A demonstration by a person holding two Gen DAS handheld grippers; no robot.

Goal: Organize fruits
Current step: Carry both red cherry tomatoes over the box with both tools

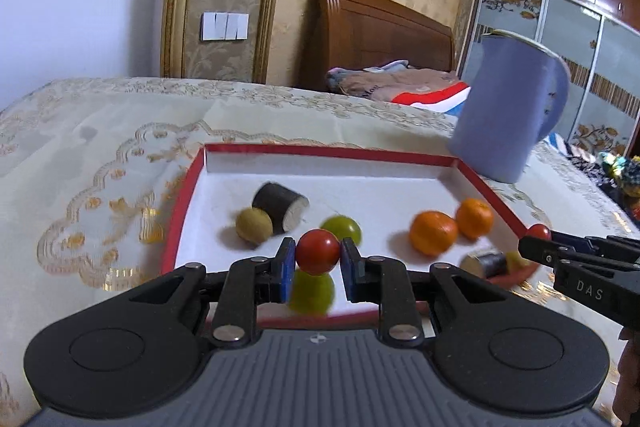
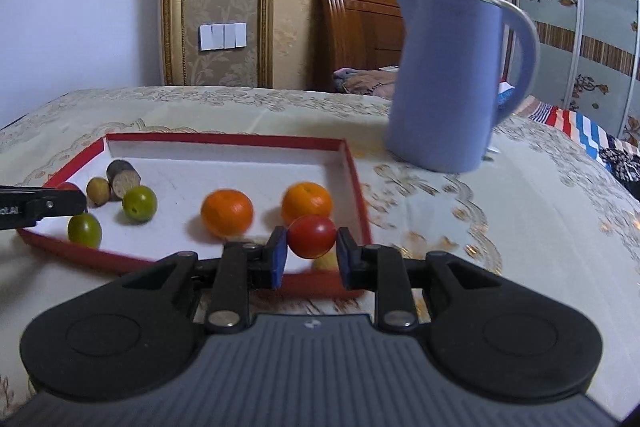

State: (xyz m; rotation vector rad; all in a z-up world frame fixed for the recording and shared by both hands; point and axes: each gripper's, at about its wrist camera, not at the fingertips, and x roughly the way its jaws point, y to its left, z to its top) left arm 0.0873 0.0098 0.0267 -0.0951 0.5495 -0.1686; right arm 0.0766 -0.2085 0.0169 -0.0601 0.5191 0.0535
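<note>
Both tongs, left tongs (image 1: 318, 259) and right tongs (image 2: 311, 247), are each clamping a small round red tomato (image 1: 317, 251) (image 2: 311, 235) above the red-rimmed white cardboard tray (image 1: 490, 193); keep squeezing gently while you are carrying them clear of the round orange tangerines (image 2: 227, 211).

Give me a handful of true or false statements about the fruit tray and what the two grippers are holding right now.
1. The left gripper grips a cherry tomato. True.
2. The right gripper is empty. False: it grips another cherry tomato.
3. Two oranges lie in the red-rimmed tray. True.
4. The blue kettle stands inside the tray. False: it stands on the tablecloth beyond it.
5. Two green fruits lie in the tray. True.
</note>
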